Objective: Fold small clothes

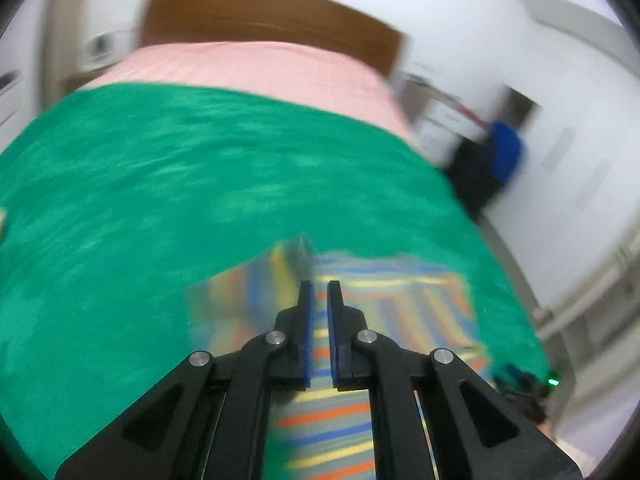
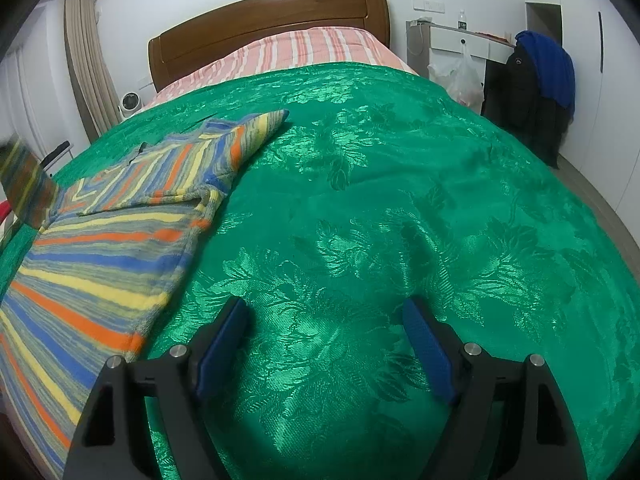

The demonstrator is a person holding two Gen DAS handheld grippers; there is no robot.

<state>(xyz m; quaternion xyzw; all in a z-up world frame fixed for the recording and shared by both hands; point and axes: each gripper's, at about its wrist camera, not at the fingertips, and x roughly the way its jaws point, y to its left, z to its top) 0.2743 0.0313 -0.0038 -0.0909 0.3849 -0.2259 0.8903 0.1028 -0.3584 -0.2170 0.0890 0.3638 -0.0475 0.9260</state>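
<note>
**Two tools, one striped garment: a fold in mid-course**

Two tools are seen over a bed covered by a green floral bedspread (image 2: 380, 208). A small striped sweater (image 2: 100, 240), banded in orange, blue, yellow and grey, is laid on the bedspread toward the left side of the right wrist view, with one sleeve (image 2: 240, 136) stretched toward the wooden headboard (image 2: 264, 16).

The left tool (image 1: 319, 292) is held directly above the striped sweater (image 1: 332, 420), its fingers drawn nearly together with only a narrow gap between the blue pads. Whether cloth is pinched there cannot be told, since the left wrist view is smeared by motion. A raised strip of striped fabric (image 2: 24, 184) is visible at the far left edge of the right wrist view, which suggests that one edge of the garment is being lifted, though this is offered only as a judgement.

The right tool (image 2: 324, 312) is spread wide and empty over bare bedspread, just beside the sweater's near edge and apart from it.

The step in hand is judged to be an early fold, with the sleeve not yet brought in. For the next move, the lifted part would need to be carried across the body of the garment, and the sweater pinned or its free edge taken by the right tool.
</note>
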